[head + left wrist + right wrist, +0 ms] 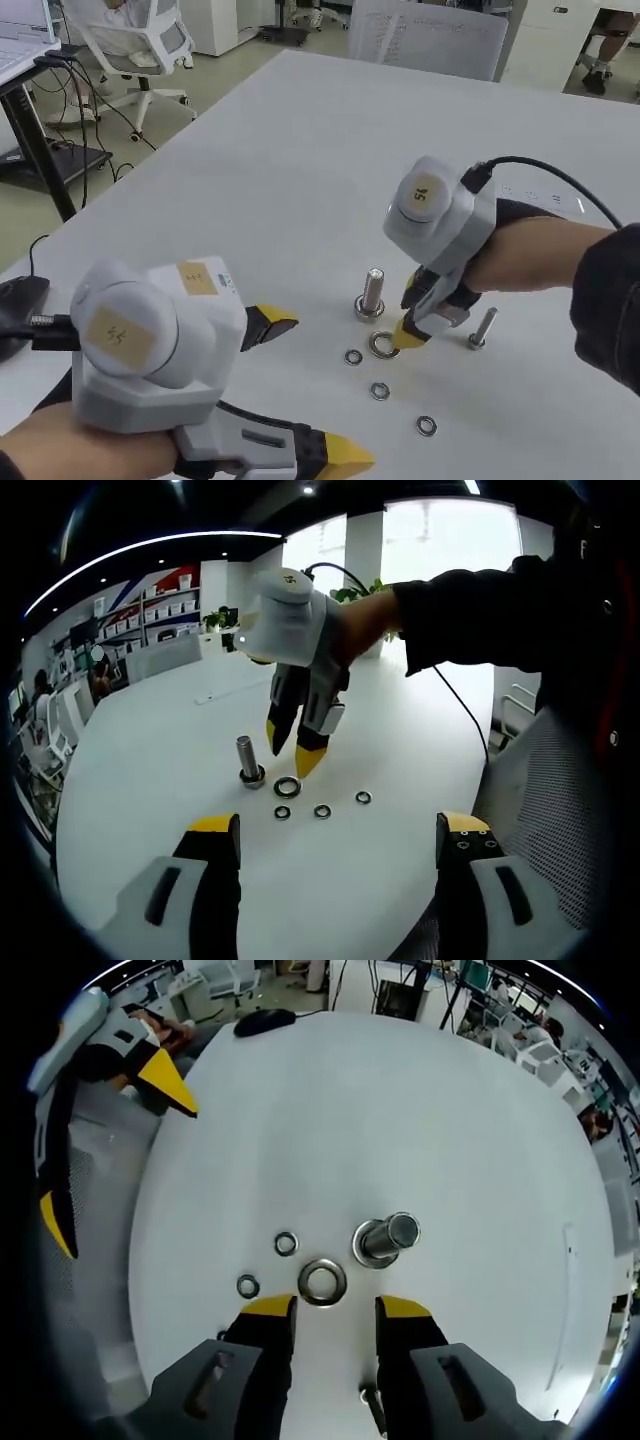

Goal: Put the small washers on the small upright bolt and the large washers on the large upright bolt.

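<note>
While the right gripper point(408, 316) hovers narrowly parted and empty over the large washer point(382, 345) beside the large bolt point(372, 292), the left gripper point(315, 388) gapes wide. Three small washers point(380, 390) lie loose near the small bolt point(482, 328). Beyond the white table point(300, 150) stands an office chair point(140, 40).

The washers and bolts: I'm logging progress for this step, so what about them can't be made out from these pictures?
Large bolt: in the head view it is too small to tell whether the ring at its foot is a washer.
Small bolt: in the right gripper view it is mostly hidden low between the jaws.
Large washer: in the head view the right gripper overlaps its edge, so contact is unclear.
</note>
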The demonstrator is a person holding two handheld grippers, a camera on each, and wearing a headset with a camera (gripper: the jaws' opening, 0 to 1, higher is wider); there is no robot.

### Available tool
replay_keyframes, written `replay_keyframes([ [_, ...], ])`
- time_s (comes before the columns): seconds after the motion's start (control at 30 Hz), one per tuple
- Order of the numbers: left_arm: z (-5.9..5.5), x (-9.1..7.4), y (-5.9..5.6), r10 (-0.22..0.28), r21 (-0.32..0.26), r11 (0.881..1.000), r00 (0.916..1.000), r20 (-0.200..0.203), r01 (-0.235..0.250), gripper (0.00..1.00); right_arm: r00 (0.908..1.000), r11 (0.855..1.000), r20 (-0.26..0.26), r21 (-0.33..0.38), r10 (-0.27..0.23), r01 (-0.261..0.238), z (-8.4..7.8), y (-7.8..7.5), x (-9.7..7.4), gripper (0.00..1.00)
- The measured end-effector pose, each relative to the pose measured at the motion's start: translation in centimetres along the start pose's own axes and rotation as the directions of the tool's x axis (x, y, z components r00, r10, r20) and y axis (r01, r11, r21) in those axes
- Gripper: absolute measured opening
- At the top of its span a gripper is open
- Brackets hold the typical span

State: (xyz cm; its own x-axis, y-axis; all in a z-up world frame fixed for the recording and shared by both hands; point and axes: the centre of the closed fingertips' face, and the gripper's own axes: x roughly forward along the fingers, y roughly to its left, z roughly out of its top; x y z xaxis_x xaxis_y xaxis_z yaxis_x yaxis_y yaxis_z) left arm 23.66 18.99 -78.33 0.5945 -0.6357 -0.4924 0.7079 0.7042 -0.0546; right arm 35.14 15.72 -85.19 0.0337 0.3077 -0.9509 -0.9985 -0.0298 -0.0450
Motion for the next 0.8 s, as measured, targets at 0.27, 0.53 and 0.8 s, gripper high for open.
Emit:
replay_keyframes([
  [0.27,0.0,-0.1,0.0,0.005,-0.001,1.0,1.0,0.004,-0.005,0.8,0.9999,1.0,-0.011,-0.009,0.009,-0.009,-0.1,0.7,0.9,0.33],
  [0.53,0.0,-0.1,0.0,0.006,-0.001,1.0,1.0,0.003,-0.006,0.8,0.9999,1.0,-0.007,0.002,0.014,-0.014,0.0,1.0,1.9,0.33],
  [0.8,-0.1,-0.1,0.0,0.003,-0.002,1.0,1.0,0.002,-0.003,0.8,1.0,0.999,0.004,0.031,0.008,-0.008,0.0,0.8,2.5,0.32],
])
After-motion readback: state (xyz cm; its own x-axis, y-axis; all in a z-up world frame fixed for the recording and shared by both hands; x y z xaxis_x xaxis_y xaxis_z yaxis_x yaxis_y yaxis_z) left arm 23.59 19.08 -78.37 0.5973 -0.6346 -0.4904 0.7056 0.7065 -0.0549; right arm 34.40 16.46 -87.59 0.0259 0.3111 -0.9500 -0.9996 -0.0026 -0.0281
